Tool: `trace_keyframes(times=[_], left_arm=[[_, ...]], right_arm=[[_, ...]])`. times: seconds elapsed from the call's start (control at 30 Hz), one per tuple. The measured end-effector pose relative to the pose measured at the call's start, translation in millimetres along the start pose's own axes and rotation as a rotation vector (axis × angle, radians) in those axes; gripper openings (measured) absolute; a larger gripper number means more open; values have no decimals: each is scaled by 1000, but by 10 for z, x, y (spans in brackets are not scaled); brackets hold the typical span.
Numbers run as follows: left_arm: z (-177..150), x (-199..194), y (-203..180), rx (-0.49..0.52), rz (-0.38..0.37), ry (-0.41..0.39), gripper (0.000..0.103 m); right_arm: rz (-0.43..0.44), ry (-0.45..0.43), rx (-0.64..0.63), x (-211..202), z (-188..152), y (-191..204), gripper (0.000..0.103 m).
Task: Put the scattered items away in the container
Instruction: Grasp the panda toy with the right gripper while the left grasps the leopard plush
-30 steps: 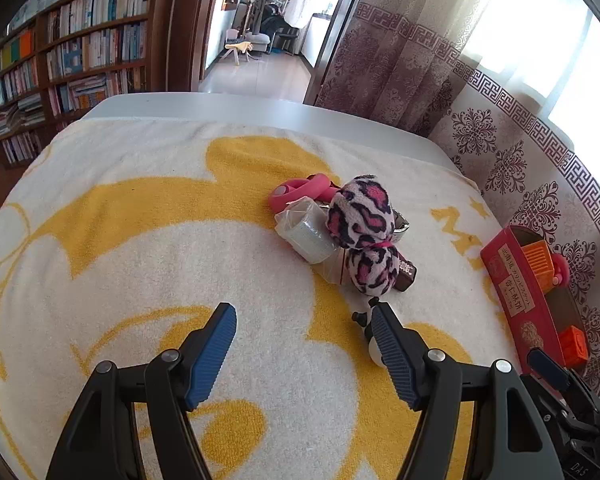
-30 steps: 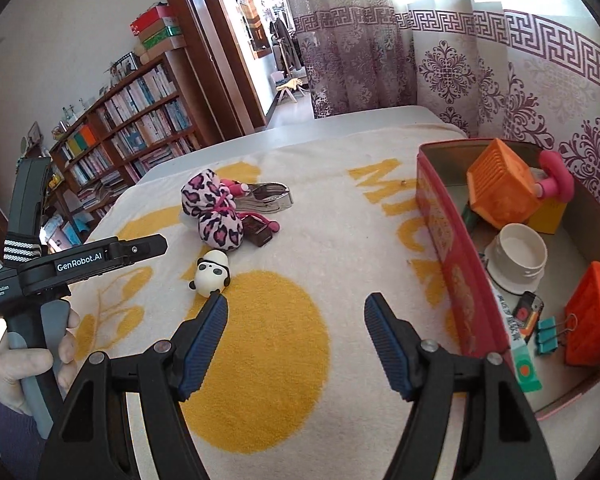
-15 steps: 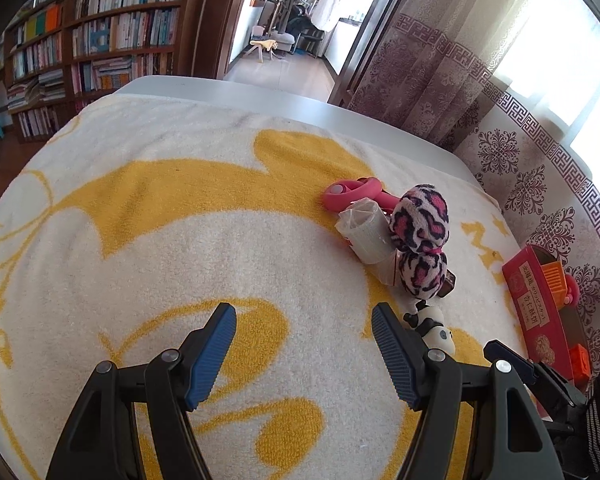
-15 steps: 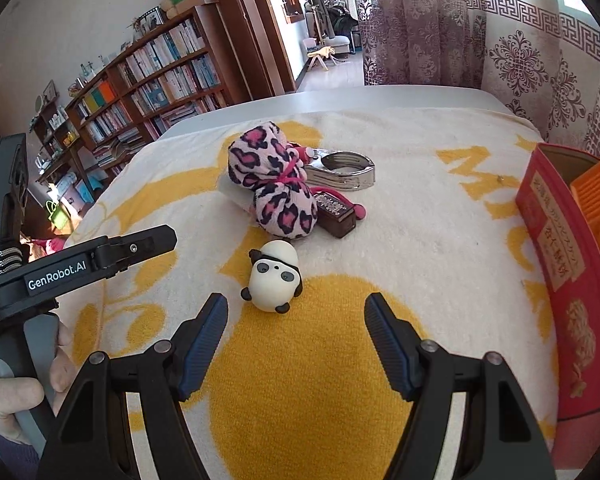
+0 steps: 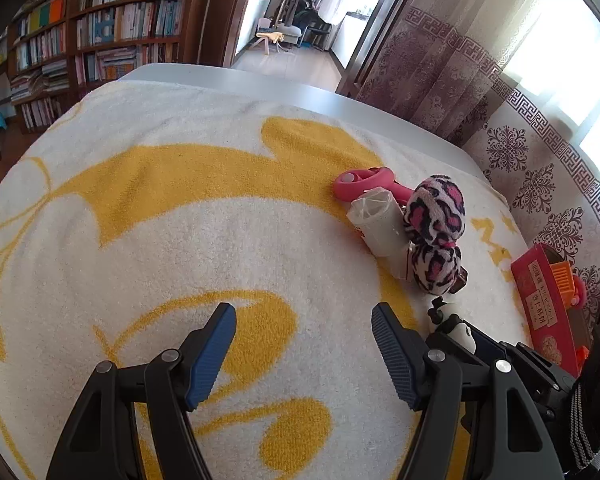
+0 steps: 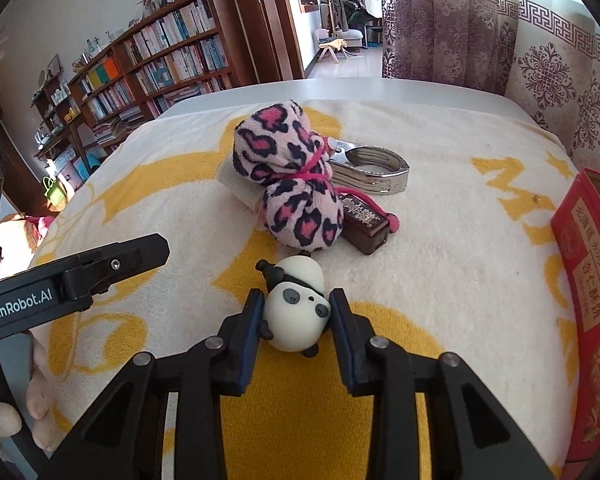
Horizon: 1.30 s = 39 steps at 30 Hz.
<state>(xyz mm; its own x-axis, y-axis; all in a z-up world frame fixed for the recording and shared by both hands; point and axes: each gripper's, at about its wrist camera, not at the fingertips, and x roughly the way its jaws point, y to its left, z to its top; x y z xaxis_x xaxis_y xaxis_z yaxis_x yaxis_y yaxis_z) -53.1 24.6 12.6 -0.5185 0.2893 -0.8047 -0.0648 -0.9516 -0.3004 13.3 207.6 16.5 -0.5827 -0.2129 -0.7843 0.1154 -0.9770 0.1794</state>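
Note:
My right gripper [image 6: 298,314] is shut on a small panda figure [image 6: 298,310] that lies on the yellow-and-white towel [image 6: 440,264]. Just beyond it lie a pink leopard-print plush [image 6: 288,180], a brown box [image 6: 364,222] and a metal clip [image 6: 374,170]. The red container [image 6: 592,280] stands at the right edge. My left gripper [image 5: 304,344] is open and empty over the towel [image 5: 180,220], left of the pile. In the left wrist view the panda [image 5: 454,326] peeks out behind my right finger, with the plush [image 5: 436,232], a white wrapped roll [image 5: 376,220] and a pink handle [image 5: 364,180] beyond.
The red container [image 5: 540,304] holds orange blocks at the far right of the left wrist view. The grey table edge [image 5: 300,92] runs behind the towel. Bookshelves [image 6: 152,68] and patterned curtains [image 6: 556,76] stand beyond.
My right gripper has moved forward to the panda and closed on it. My left gripper has drifted back and left, staying open.

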Motion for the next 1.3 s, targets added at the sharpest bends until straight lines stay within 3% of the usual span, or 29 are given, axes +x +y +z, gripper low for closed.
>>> trace_keyframes(times=[0.17, 0.37, 0.57, 0.77, 0.87, 1.03, 1.1, 1.13, 1.17, 1.3], left_arm=[[-10, 65, -118, 32, -1, 20, 72], [36, 108, -338, 39, -72, 80, 72], [220, 84, -683, 64, -106, 68, 72], [400, 397, -926, 11, -158, 104, 72], [416, 527, -959, -24, -130, 77, 72], [381, 676, -956, 1, -78, 45, 71], [371, 664, -917, 14, -62, 29, 50], [372, 645, -880, 11, -74, 24, 48], [375, 629, -845, 6, -85, 23, 37], [354, 511, -743, 16, -65, -6, 36]], right_arm=[[-20, -30, 37, -169, -70, -167, 36], [-43, -40, 102, -255, -123, -351, 36], [-61, -25, 150, -237, -121, -440, 36], [-76, -62, 173, -324, -123, -480, 36], [-76, -47, 190, -280, -125, -510, 36], [-67, -48, 193, -282, -134, -507, 36], [-67, -57, 196, -302, -130, -513, 36], [-67, -61, 198, -309, -129, -519, 36], [-69, -64, 200, -314, -129, -524, 36], [-76, -72, 199, -318, -126, -524, 36]])
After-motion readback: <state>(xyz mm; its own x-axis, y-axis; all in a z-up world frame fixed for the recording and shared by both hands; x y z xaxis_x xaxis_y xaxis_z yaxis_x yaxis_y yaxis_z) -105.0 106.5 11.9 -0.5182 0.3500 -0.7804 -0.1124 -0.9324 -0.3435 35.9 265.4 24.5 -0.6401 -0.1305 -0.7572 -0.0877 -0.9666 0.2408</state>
